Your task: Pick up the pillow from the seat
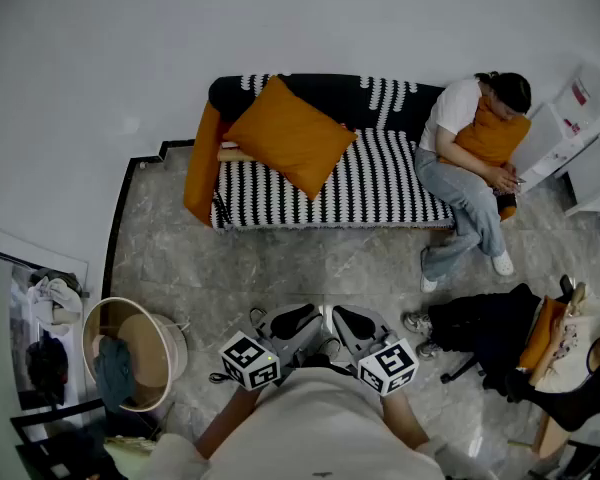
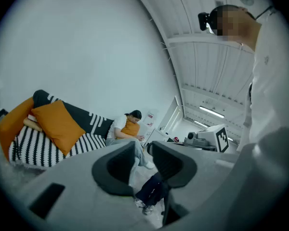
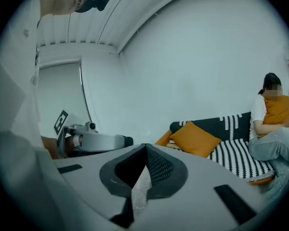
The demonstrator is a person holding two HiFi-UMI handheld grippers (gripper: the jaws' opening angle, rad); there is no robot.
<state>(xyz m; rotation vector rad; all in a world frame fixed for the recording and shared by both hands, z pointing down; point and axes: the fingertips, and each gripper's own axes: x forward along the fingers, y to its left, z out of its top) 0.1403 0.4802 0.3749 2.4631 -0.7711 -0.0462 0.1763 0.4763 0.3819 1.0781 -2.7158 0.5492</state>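
Left gripper [image 2: 143, 146]: fingers [image 2: 118, 167] clenched down to a sliver of a gap, nothing in them. Right gripper [image 3: 145, 149]: fingers [image 3: 160, 170] clenched tip to tip, empty too. Both hover side by side, near, over the marble floor [image 1: 310, 263], facing the far sofa [image 1: 380, 183] and well apart from it. There's the pillow [image 1: 290, 135], orange, on the left half of the seat, propped against the backrest. It stands diamond-wise: one corner points far, at the backrest, the opposite one near, toward the seat's front edge. It looks about square, no clear long axis. A person [image 1: 465, 158] sits at the sofa's right end.
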